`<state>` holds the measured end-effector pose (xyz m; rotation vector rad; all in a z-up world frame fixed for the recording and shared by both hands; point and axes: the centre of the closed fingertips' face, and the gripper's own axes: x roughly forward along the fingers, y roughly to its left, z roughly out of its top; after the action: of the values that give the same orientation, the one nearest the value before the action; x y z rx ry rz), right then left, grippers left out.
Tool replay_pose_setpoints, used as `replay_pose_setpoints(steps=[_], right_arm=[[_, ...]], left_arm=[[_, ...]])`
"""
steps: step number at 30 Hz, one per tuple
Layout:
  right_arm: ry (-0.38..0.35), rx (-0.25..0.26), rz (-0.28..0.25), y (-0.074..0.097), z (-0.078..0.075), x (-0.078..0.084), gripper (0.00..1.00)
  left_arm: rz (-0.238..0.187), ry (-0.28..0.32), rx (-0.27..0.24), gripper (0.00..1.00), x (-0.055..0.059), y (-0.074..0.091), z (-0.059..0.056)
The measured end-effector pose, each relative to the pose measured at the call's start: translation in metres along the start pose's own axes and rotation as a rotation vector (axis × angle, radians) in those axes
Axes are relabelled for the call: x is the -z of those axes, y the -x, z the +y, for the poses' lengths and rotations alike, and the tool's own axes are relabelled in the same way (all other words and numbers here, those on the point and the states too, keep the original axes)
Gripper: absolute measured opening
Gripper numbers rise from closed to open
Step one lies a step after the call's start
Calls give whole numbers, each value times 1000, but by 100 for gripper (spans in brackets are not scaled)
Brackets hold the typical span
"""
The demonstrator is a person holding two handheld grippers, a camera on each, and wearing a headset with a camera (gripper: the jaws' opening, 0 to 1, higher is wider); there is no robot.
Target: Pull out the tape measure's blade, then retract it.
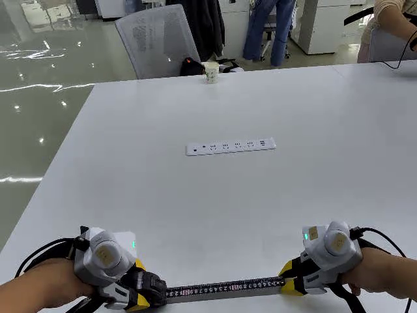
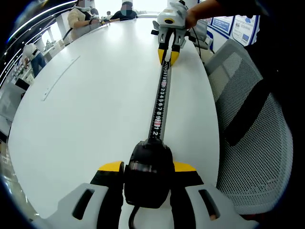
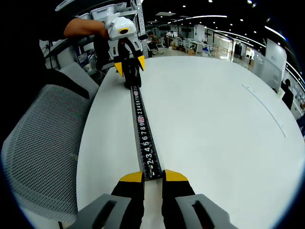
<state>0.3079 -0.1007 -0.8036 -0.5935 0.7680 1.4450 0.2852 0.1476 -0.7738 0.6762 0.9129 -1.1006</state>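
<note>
The tape measure's black case (image 1: 144, 289) (image 2: 147, 174) (image 3: 132, 74) sits at the table's near edge, and my left gripper (image 1: 138, 293) (image 2: 148, 166) (image 3: 129, 64) is shut on it. Its black blade (image 1: 225, 287) (image 2: 160, 102) (image 3: 142, 138) with white numerals is drawn out flat along the white table (image 1: 215, 195). My right gripper (image 1: 287, 285) (image 3: 153, 176) (image 2: 168, 55) is shut on the blade's far end, jaws pinching the tip.
A white power strip (image 1: 230, 147) lies mid-table. A paper cup (image 1: 211, 72) stands at the far edge by a grey mesh chair (image 1: 159, 40). People stand and sit beyond the table. A mesh chair (image 2: 252, 129) is close behind the near edge.
</note>
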Motion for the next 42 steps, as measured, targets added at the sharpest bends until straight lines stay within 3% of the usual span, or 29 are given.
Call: replay_pose_setpoints(steps=[5,8,13,21,25,38,42], right_arm=[[10,-1,6,-1,0,1,10],[17,-2,13,-2,0,-1,11],[36,-9,41,-2,1,0,12],[88,-16,92,-2,1,0,12],[112,-20,111,-1,1,1,13],[137,-8,103,5,0,-7,12],[126,4,90,9,1,-12,15]], left_arm=[[-9,7,0,32,-1,0,0],[9,-36,-6,32,-2,-1,-1],[-21,-22,-21,33,-1,0,1],[-17,-32,-20,33,-2,0,2],[-25,-20,-10,33,-4,5,3],[-40,7,-17,37,-8,13,6],[-66,65,-51,44,-16,18,12]])
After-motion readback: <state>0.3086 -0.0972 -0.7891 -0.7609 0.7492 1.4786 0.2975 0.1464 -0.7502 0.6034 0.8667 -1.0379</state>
